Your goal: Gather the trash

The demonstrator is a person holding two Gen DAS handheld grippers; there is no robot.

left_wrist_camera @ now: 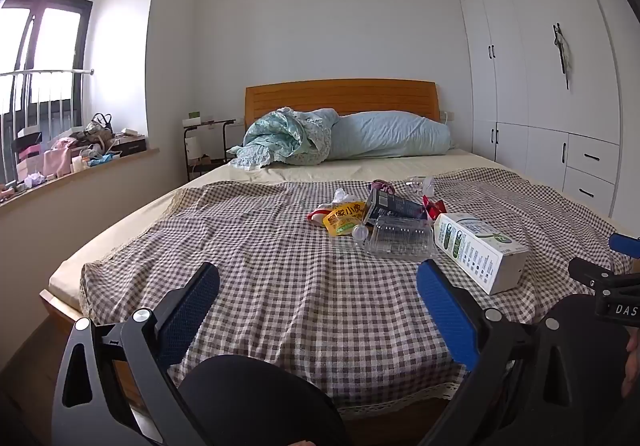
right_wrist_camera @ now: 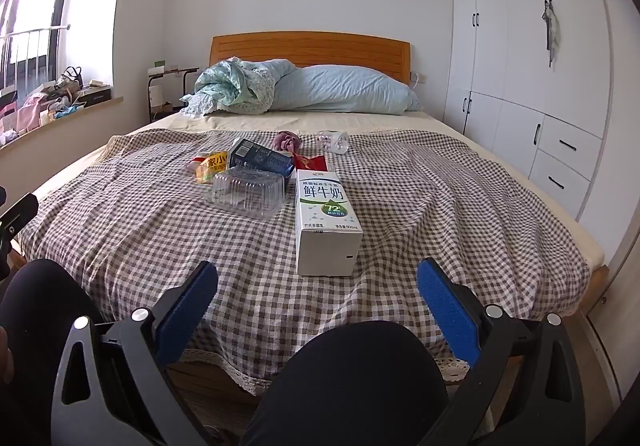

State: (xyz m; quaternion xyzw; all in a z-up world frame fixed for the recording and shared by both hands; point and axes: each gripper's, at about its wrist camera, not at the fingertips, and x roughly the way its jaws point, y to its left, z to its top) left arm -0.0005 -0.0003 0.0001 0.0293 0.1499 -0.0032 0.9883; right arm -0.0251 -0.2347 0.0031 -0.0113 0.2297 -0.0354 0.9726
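Bedroom with a wooden headboard, white wardrobe and a bed (right_wrist_camera: pixel 520 230) covered by a checked cloth; the trash lies in a loose cluster on the cloth, toward the middle.

Nearest of it is the milk carton (right_wrist_camera: pixel 326 220), lying flat on its side. Seen from the right gripper (right_wrist_camera: pixel 318 286), it sits straight ahead and just beyond the fingertips, its long axis running away toward the headboard, base end facing the tool. From the left gripper (left_wrist_camera: pixel 318 286) the carton (left_wrist_camera: pixel 478 248) lies ahead and off to the right, its axis slanted across the view. I judge the right hand the nearer one and better lined up.

Both grippers hover over the foot of the bed with fingers spread wide, holding nothing.

Behind the carton lie a clear clamshell (right_wrist_camera: pixel 248 188), a yellow pouch (right_wrist_camera: pixel 210 166) and a dark box (right_wrist_camera: pixel 260 158).
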